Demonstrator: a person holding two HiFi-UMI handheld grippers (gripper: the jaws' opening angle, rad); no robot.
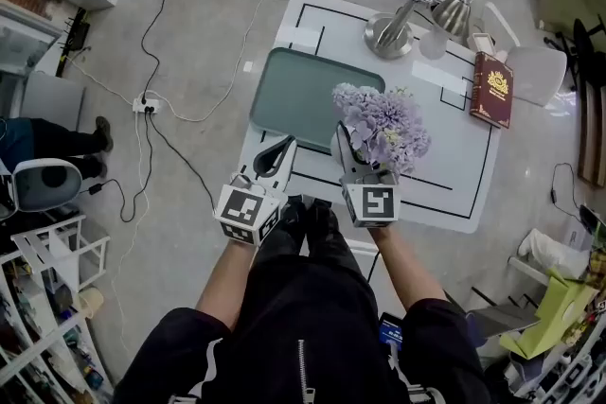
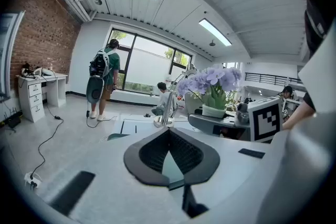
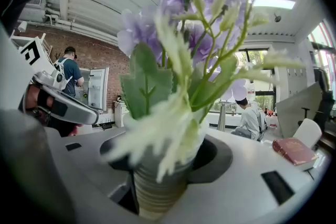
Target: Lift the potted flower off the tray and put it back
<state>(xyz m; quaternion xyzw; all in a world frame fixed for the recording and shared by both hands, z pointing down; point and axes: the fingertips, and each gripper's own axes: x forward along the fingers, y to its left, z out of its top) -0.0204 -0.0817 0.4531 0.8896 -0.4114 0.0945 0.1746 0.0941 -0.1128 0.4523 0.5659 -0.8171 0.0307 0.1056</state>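
You have no words or numbers to read here. The red book (image 1: 492,88) at the head view's upper right carries a gold emblem, its lettering too small to make out. The left marker cube (image 1: 248,213) and right marker cube (image 1: 370,203) show only black-and-white square patterns.

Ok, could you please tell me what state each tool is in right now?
Left tool: closed, nothing between its jaws.
Right tool: closed on the potted flower, gripping its pot.
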